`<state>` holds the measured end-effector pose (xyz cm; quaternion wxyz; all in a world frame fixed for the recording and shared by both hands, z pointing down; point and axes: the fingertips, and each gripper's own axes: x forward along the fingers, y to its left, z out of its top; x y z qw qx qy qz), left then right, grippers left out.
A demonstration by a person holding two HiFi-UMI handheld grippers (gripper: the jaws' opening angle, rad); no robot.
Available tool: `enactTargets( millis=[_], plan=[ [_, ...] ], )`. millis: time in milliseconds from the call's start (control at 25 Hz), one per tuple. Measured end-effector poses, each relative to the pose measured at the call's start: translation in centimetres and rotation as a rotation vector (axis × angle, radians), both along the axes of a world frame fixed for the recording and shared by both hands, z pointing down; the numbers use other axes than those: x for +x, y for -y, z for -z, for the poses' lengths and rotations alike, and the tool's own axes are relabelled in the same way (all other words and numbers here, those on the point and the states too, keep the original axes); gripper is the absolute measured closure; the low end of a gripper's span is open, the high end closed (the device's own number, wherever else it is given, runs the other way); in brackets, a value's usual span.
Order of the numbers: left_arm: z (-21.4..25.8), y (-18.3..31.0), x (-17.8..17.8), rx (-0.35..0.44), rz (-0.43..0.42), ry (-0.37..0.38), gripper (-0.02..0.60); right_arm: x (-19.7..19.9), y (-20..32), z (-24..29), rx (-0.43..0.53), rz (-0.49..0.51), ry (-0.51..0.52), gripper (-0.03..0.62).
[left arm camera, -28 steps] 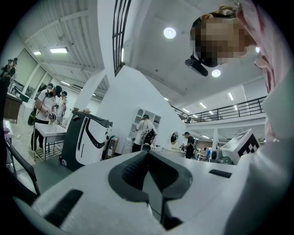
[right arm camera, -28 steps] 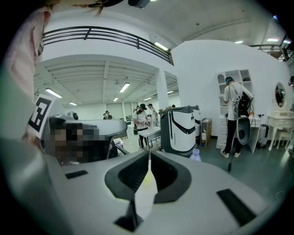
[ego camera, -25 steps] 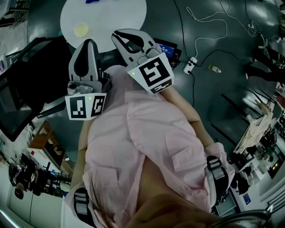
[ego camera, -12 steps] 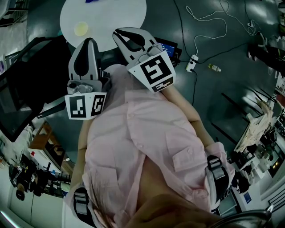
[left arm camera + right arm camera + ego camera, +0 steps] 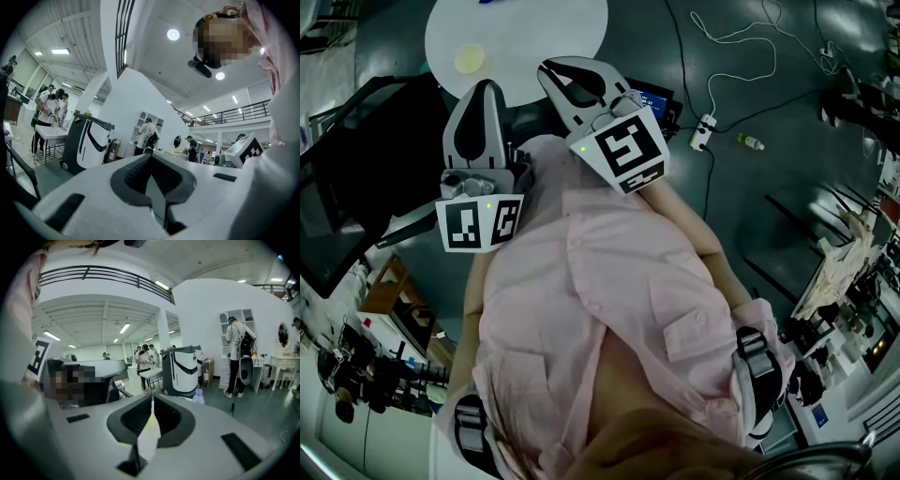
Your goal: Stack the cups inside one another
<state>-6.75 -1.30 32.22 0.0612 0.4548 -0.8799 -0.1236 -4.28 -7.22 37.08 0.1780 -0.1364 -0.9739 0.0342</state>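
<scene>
The white table (image 5: 546, 45) runs off the top edge; its yellowish item (image 5: 471, 60) is indistinct.

Pale pink buttoned shirt (image 5: 609, 300), flap pocket (image 5: 696, 328) at 4 o'clock. Black-and-grey strap (image 5: 757, 364) further toward 4 o'clock. At 11 o'clock left gripper (image 5: 487, 86) and right gripper (image 5: 544, 67): white shells, black inner pads, each with marker cube (image 5: 625, 150) and small green light.

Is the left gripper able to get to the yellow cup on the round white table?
Probably yes. Nothing stands between the left gripper and the yellow cup on the white table. Its jaws are shut, so they'd need to open first.
</scene>
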Motion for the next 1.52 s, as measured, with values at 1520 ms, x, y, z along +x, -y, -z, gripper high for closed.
enactTargets(
  millis=[1520],
  plan=[
    [0.05,-0.72,0.15,0.011,0.027,-0.001,0.566,0.06,-0.36,-0.13,0.001,0.017,-0.006,0.557]
  ],
)
